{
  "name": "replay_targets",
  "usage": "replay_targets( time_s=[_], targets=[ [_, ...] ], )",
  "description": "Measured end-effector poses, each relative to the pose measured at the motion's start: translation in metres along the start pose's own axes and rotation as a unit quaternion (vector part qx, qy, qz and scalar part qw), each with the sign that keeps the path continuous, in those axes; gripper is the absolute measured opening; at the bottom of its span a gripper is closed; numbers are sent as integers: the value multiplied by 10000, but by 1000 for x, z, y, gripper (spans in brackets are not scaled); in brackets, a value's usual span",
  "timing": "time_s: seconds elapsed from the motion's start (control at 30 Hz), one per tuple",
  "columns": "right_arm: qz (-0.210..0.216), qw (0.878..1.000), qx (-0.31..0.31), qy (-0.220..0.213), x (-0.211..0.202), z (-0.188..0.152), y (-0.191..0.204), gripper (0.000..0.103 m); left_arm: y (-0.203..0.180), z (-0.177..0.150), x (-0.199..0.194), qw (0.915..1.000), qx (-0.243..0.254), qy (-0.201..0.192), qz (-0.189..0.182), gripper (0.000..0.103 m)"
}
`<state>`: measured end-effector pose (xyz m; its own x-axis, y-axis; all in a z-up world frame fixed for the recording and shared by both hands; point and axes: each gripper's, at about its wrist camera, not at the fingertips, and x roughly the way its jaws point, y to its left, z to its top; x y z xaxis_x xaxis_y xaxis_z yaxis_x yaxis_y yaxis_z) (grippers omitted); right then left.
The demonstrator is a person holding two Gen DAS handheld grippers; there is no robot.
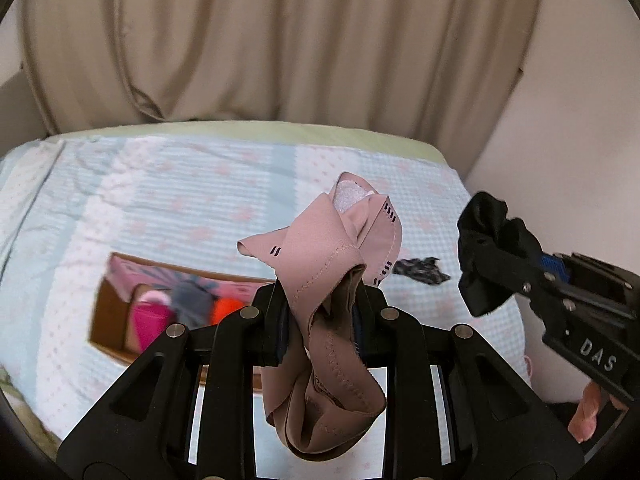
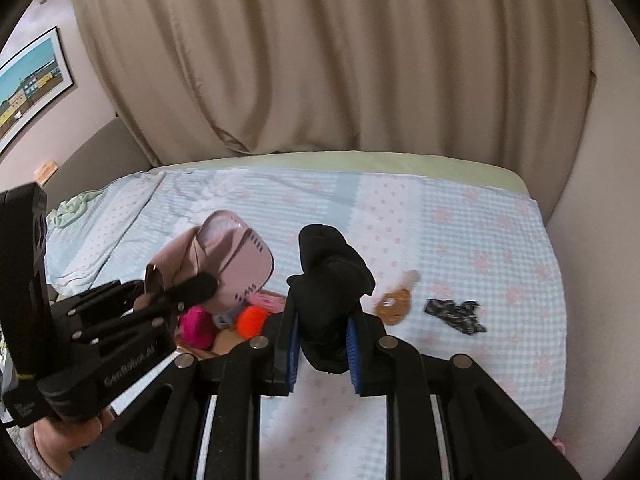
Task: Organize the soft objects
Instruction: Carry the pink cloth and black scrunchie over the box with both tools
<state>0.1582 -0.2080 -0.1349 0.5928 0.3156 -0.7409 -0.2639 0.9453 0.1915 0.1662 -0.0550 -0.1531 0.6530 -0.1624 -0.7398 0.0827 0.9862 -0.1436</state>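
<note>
The left gripper (image 1: 320, 320) squeezes a pink cloth (image 1: 332, 280) tight between its fingers and holds it up in the air over the bed (image 1: 200, 184), close to an open box (image 1: 116, 304) that has pink, gray and orange soft things inside. The right gripper (image 2: 322, 340) pinches a black cloth (image 2: 328, 280) and holds it up too, just to the side of the pink one. A dark spotted cloth (image 2: 454, 314) and a small brown toy (image 2: 394, 306) lie on the bed, apart from both grippers.
</note>
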Motion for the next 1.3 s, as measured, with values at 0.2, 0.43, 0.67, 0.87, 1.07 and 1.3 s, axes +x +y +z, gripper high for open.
replay_targets(
  time_s=[0.2,0.43,0.67,0.87,1.07,1.3],
  targets=[
    [74,9999,45,99,18,2,60,18,65,3,-20,9999,-77,37,100,21],
    [0,9988,238,418,65,-3,129,18,154,-1,-17,9995,-104,256,117,21],
    [-197,9948,531,845,120,-15,169,18,221,-10,18,9980,-15,631,-12,21],
    [-423,9876,723,1331,169,-27,181,18,247,-18,58,9938,92,1093,-181,21],
    [-593,9772,984,1783,206,-38,165,18,245,-26,102,9880,192,1492,-360,21],
    [-575,9671,1127,2208,247,-50,146,18,239,-35,161,9788,133,1990,-459,21]
  ],
)
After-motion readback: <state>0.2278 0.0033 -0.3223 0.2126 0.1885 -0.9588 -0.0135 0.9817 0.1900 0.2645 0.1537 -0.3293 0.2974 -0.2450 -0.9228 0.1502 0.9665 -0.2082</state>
